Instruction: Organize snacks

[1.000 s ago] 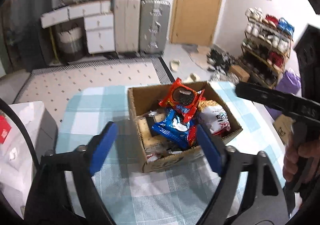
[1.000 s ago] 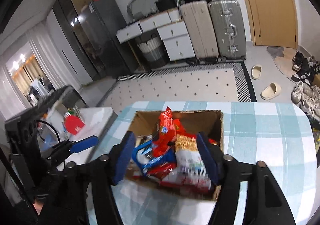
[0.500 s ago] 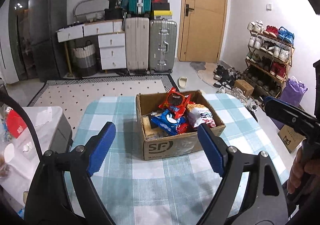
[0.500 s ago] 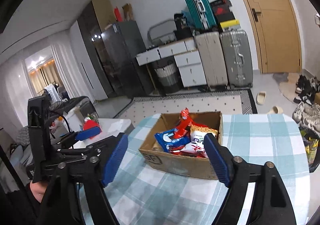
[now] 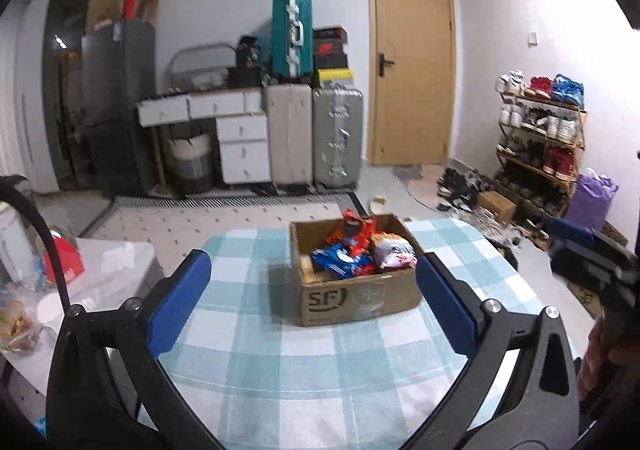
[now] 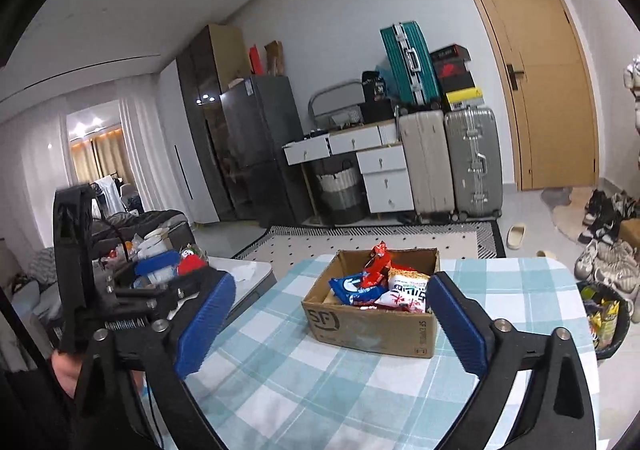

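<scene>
A brown cardboard box [image 5: 352,300] marked SF stands on the checked tablecloth [image 5: 256,366]. It holds several snack packs: a red pack [image 5: 354,230], a blue pack [image 5: 338,262] and a white pack [image 5: 394,252]. The box also shows in the right wrist view [image 6: 372,324]. My left gripper [image 5: 312,304] is open and empty, held back from the box on its near side. My right gripper [image 6: 328,326] is open and empty, also back from the box.
A white side table [image 5: 100,266] with clutter stands left of the main table. Suitcases [image 5: 316,138], white drawers [image 5: 240,146] and a door [image 5: 412,58] are at the back. A shoe rack [image 5: 540,138] stands on the right. A bin [image 6: 604,318] sits by the table's right edge.
Both grippers have pulled back and up from the box, which now looks smaller and farther. Both stayed open and empty.
</scene>
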A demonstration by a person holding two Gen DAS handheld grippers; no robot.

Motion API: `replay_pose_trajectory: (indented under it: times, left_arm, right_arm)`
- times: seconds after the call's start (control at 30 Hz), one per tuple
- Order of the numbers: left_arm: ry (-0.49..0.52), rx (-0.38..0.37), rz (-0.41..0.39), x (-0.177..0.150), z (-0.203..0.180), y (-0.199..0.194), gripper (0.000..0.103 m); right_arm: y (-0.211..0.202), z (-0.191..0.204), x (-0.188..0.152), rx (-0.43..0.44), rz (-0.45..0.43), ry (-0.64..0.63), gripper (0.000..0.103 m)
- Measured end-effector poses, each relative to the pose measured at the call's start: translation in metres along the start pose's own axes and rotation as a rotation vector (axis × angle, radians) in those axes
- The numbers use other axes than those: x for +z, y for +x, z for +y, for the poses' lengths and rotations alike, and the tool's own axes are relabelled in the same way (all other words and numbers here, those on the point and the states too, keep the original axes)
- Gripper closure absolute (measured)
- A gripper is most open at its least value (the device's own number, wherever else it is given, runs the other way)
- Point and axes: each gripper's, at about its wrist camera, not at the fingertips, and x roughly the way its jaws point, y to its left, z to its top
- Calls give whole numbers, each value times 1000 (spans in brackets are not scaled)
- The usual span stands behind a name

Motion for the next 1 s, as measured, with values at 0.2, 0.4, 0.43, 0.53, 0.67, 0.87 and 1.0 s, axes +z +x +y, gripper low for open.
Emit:
replay_pose_trajectory:
  times: [0.2, 0.4, 0.43, 0.53, 0.67, 0.87, 1.0]
  left_arm:
    - [-85, 16, 18, -25, 8, -23, 1]
    - [-75, 86, -1, -56, 16, -26, 1]
    - [-69, 90, 0, -61, 17, -24, 1]
    - [-61, 97, 4, -80, 16, -10, 1]
    - [-45, 60, 20, -105, 11, 17, 1]
    - [-28, 62, -27, -133, 11, 43, 1]
    - [-30, 86, -24, -151, 13, 59, 1]
  right_arm:
    - [-15, 6, -43, -51, 21, -36, 1]
    - [-21, -4, -77, -102, 44, -34, 1]
    - [-20, -8, -80, -112, 43, -36, 1]
    - [-19, -16, -96, -140, 27, -29, 1]
    - [-10, -29, -115, -169, 31, 12, 1]
    - [-2, -43, -129, -167, 38, 43, 1]
    - [4, -48, -136, -178, 44, 52, 1]
